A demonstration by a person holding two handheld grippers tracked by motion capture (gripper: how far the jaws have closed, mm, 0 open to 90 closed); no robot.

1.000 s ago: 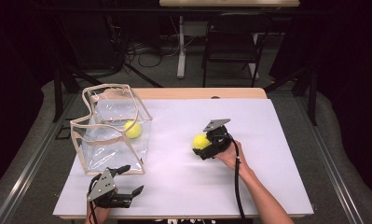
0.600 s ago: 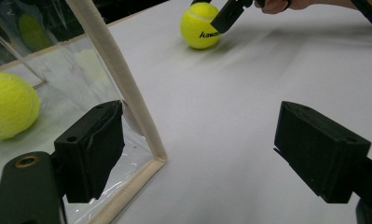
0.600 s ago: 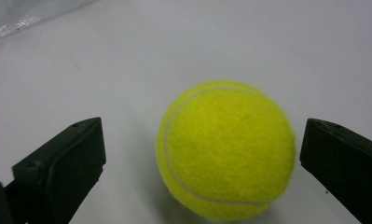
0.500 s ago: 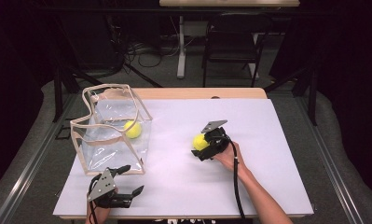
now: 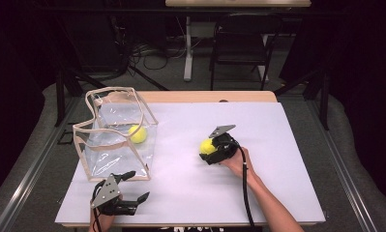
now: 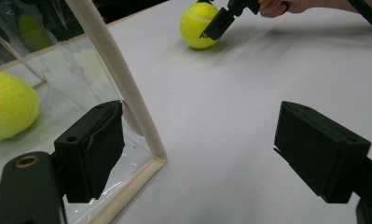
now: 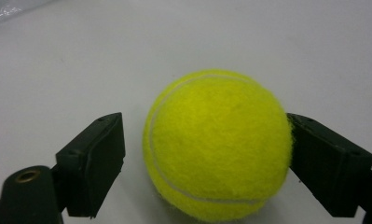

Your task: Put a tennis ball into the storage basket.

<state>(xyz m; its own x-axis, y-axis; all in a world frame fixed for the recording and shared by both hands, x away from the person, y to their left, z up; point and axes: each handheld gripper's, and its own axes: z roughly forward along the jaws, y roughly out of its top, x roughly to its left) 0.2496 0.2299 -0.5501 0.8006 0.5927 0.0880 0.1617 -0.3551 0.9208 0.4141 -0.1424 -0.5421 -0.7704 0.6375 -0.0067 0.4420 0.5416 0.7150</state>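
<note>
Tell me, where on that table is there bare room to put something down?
The white table is bare right of the right gripper and between the tennis ball and clear bag. It is crowded at the left, around the bag and left gripper.

Black two-jaw tongs (image 5: 207, 152) with blocky pads, grey three-cornered top plates, black trailing cable, brass-ringed screw hole

High cam overhead, faces fwd; claw cams low, close; all share table (image 5: 287, 159).
</note>
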